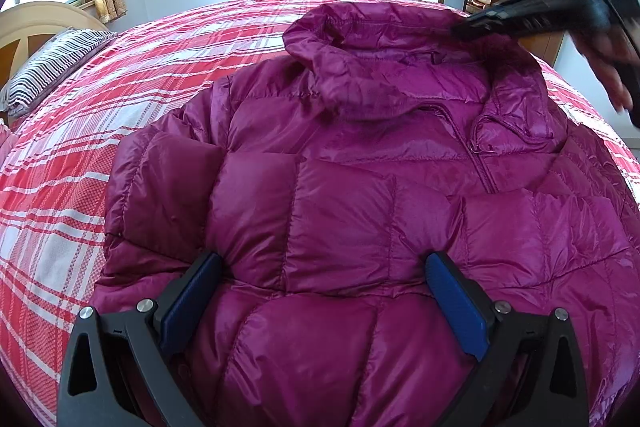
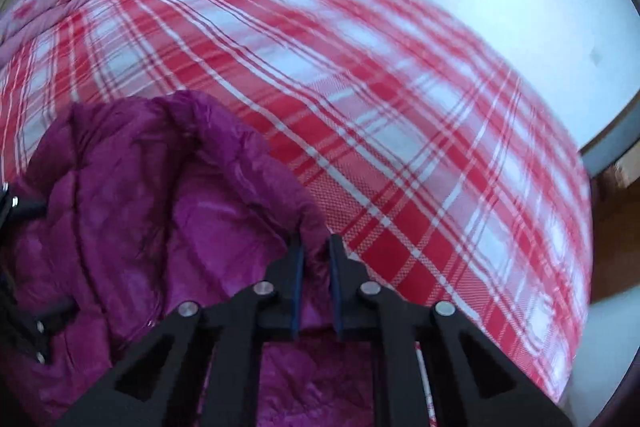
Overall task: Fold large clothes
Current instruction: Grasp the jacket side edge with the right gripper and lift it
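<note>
Jacket (image 1: 360, 187) first: one big purple puffy jacket lies flat on one bed (image 1: 60, 187) with a red and white checked cover. Its zip faces up and its one hood (image 1: 360, 67) is at the end far from the left claw (image 1: 324, 291). One striped pillow (image 1: 52, 67) sits by the headboard, well away from the jacket, off to its left in the left wrist view. Two claws are at work. The left claw hangs just over the bottom part of the jacket with its two blue pads spread wide, and nothing is pinched between them. The right claw (image 2: 316, 267) is at the hood edge of the jacket. Its two fingers are almost together, and a thin fold of the purple hood cloth sits pinched between the blue pads. In the left wrist view the right claw shows as a dark shape at the hood, with one hand (image 1: 612, 67) holding it.
</note>
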Motion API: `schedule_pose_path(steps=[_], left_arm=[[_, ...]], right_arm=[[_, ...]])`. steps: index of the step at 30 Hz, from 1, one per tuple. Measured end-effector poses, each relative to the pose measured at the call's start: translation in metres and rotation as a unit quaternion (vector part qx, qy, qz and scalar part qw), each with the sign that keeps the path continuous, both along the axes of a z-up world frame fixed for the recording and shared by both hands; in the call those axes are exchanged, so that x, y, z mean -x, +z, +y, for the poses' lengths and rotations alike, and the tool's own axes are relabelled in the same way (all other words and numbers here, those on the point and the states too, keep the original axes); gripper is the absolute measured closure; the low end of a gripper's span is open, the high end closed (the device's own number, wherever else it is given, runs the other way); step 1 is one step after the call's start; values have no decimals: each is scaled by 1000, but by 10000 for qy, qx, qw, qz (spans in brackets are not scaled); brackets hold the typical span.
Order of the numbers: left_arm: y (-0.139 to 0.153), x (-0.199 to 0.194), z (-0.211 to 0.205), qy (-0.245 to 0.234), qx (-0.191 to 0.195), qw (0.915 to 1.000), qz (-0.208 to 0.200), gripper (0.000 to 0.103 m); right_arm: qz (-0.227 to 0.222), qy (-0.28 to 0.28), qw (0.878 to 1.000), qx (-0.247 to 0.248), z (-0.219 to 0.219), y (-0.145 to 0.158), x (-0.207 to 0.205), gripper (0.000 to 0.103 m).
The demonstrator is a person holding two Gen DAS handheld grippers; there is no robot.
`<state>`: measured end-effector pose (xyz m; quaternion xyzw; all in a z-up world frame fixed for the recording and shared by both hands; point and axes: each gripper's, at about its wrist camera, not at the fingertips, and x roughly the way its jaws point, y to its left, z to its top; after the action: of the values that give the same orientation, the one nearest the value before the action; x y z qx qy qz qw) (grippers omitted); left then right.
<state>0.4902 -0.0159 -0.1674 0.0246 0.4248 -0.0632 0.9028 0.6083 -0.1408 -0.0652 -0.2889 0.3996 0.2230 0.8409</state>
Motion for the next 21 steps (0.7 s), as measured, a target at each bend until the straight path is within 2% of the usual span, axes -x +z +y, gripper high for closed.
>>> schedule_pose_path(steps=[3, 9, 11, 14, 17, 19, 21], left_arm=[[0, 0, 0, -1, -4, 10000, 2, 1], [5, 3, 3, 11, 54, 10000, -66, 1], [17, 9, 7, -79, 119, 9997, -215, 1], [57, 10, 12, -240, -65, 9970, -733, 1], [113, -25, 18, 28, -146, 9928, -1187, 1], [130, -60, 17, 116, -90, 9917, -1280, 1], [131, -107, 7, 250, -187, 9936, -1090, 1]], right_arm=[[-580, 72, 9976, 360, 3, -13, 27, 89], [-1079, -17, 9917, 693, 6, -66, 49, 92], [-1389, -18, 9871, 790, 7, -75, 57, 92], [-1670, -67, 9819, 887, 9, -81, 62, 92], [-1640, -105, 9827, 851, 8, -83, 59, 92], [-1612, -111, 9835, 815, 7, -84, 56, 92], [-1621, -96, 9834, 804, 6, -83, 55, 91]])
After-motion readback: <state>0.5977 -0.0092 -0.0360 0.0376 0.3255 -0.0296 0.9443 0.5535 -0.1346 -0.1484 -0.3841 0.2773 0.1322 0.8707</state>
